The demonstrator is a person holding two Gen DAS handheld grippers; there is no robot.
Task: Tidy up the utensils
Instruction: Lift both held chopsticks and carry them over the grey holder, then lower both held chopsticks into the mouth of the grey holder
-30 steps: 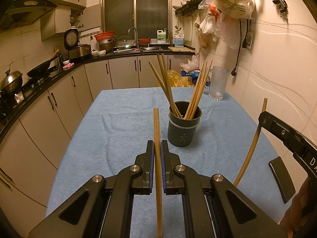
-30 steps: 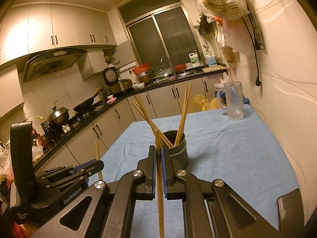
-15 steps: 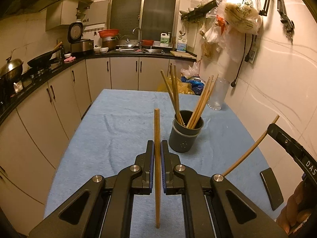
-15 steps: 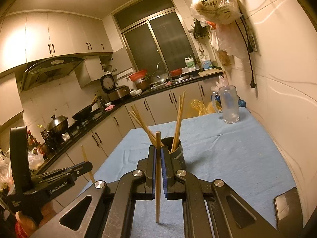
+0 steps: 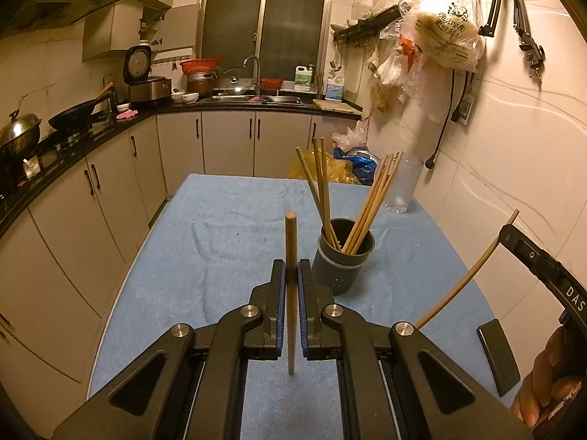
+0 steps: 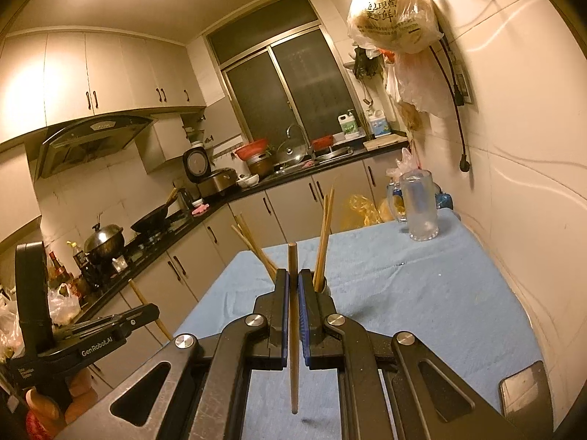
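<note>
A dark grey utensil cup (image 5: 343, 260) stands on the blue-clothed table (image 5: 227, 242) with several wooden chopsticks (image 5: 323, 190) leaning in it. My left gripper (image 5: 291, 275) is shut on one wooden chopstick (image 5: 290, 242), held upright just left of the cup and nearer me. My right gripper (image 6: 292, 282) is shut on another chopstick (image 6: 292, 260), upright, with the cup (image 6: 323, 286) mostly hidden behind its fingers. In the left wrist view the right gripper (image 5: 510, 234) shows at the right edge, its chopstick (image 5: 466, 278) slanting. The left gripper (image 6: 146, 311) shows low left in the right wrist view.
A clear glass mug (image 6: 418, 207) stands at the table's far right corner by the tiled wall. A dark phone (image 5: 497, 355) lies at the near right edge. Kitchen counters with a wok (image 5: 71, 117) and sink run along the left and back. Plastic bags (image 5: 445, 25) hang on the wall.
Both grippers have risen a little with their chopsticks, whose lower tips now hang clear above the cloth. The cup sits lower and farther right in the left wrist view.
</note>
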